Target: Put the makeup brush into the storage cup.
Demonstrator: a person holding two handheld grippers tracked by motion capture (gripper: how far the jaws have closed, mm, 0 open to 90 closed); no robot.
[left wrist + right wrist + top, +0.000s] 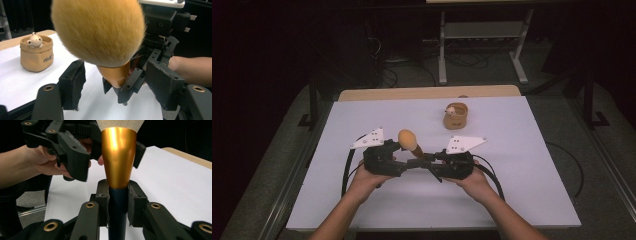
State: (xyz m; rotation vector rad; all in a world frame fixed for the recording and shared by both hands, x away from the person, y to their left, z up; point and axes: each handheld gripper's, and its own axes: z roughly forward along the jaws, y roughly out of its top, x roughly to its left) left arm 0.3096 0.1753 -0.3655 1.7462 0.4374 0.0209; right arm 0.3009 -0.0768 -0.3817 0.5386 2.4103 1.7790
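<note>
1. The right gripper (117, 202) was closed tight on the dark handle of a makeup brush (410, 142); its two pads pressed the handle from both sides, just below the golden collar.
2. The left gripper (117, 82) was about half open. Its pads (75, 82) stood on either side of the brush's golden collar and soft orange head, with a gap on each side, so they did not yet press on it.
3. The brush was held above the white table (522, 165), near the front middle, between the two hands, with its fluffy head pointing toward the left gripper.
4. A small tan pot (37, 55) with a little bear figure on its rim stood on the table, well apart from the brush, farther back.
5. The pot carried a short dark word on its front, but it was too small to read.
</note>
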